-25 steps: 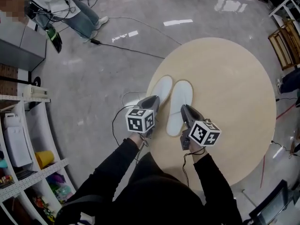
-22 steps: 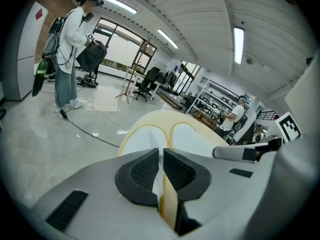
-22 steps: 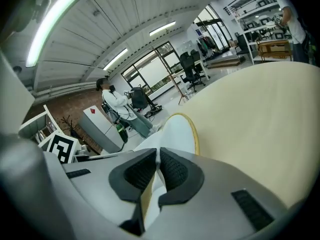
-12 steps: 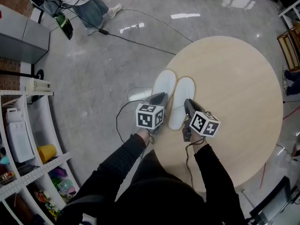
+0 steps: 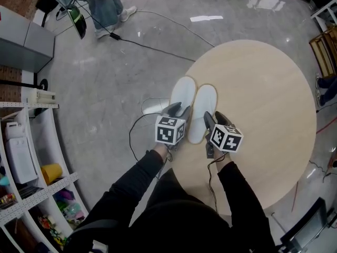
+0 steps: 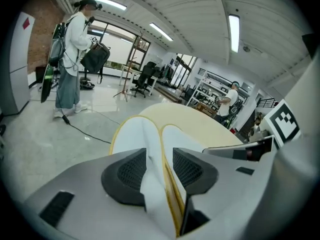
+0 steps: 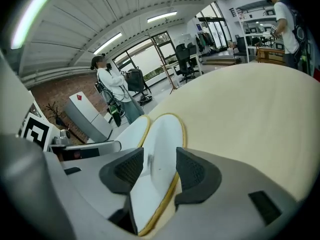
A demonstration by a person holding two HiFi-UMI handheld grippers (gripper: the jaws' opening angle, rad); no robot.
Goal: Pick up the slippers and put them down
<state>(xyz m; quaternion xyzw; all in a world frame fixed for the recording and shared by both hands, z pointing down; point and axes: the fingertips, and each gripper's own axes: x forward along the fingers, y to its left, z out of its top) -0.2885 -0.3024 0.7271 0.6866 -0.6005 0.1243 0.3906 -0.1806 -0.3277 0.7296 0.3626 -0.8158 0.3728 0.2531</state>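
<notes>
Two white slippers with yellow rims lie side by side on the round beige table (image 5: 263, 88). The left slipper (image 5: 183, 91) has its heel between the jaws of my left gripper (image 5: 177, 109). In the left gripper view the slipper's heel edge (image 6: 152, 184) stands up between the pads of that gripper (image 6: 160, 166). The right slipper (image 5: 203, 105) has its heel in my right gripper (image 5: 210, 118). In the right gripper view its sole (image 7: 162, 134) lies between the pads of that gripper (image 7: 160, 166) with a gap on both sides. Both grippers' jaws have just been opening.
The slippers lie near the table's left edge, with the grey floor beyond it. A cable (image 5: 158, 49) runs across the floor. A person (image 5: 105, 4) stands at the upper left. Shelves (image 5: 21, 157) with small goods line the left side. A wooden rack (image 5: 326, 51) stands at the right.
Both grippers have sunk a little at the slippers' heels. Their jaws, shut before, now stand apart around the heels.
</notes>
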